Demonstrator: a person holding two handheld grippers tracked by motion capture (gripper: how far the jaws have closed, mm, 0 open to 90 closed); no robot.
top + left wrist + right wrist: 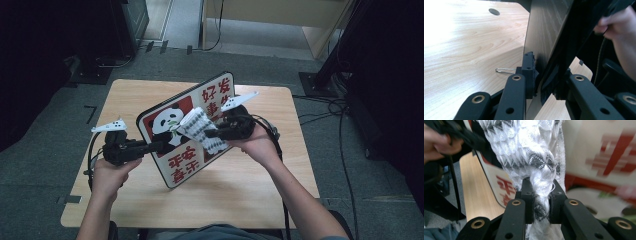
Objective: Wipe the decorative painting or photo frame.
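High view: the left gripper (pixel 159 146) pinches the lower left edge of the panda sign board (pixel 170 117), which stands tilted above the wooden table (pixel 150 195); part of the board face is hidden behind the white and grey knitted cloth (pixel 202 131), so the panda drawing is half covered; red characters are printed on the board, but they are turned and too small to read surely. Left gripper view shows its jaws pressed on the thin dark edge of the board, the back side smooth and grey-black; a thin wire clip (pixel 504 70) lies on the table just beyond the left jaw. Right of the board, the right gripper (pixel 216 133) squeezes the cloth against the board face; right gripper view shows soft, ribbed yarn bunched between the jaws; the red print behind it is blurred.
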